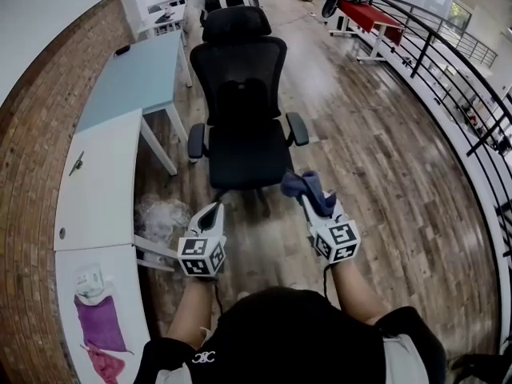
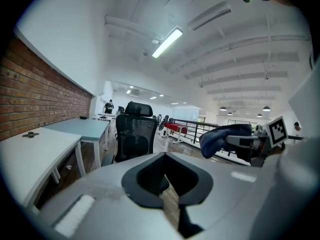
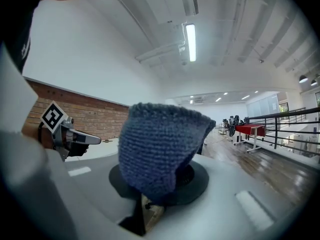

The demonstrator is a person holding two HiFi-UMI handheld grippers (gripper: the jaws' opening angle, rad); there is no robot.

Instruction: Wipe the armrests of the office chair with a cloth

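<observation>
A black office chair [image 1: 240, 110] faces me, with a left armrest [image 1: 196, 141] and a right armrest [image 1: 298, 128]. My right gripper [image 1: 310, 201] is shut on a dark blue knitted cloth [image 1: 306, 185], held just in front of the seat and below the right armrest, not touching it. In the right gripper view the cloth [image 3: 160, 149] bulges up over the right gripper [image 3: 165, 186]. My left gripper [image 1: 210, 212] is shut with nothing in it, short of the seat's front left. The left gripper view shows the left gripper [image 2: 166, 159], the chair [image 2: 134, 134] and the cloth [image 2: 220, 139].
White desks [image 1: 96, 174] and a light blue table [image 1: 136, 70] run along the brick wall at left. Purple cloths [image 1: 100, 322] lie on the near desk. A clear plastic bag [image 1: 160, 214] is on the floor. A black railing [image 1: 448, 62] and a red table [image 1: 368, 14] stand at right.
</observation>
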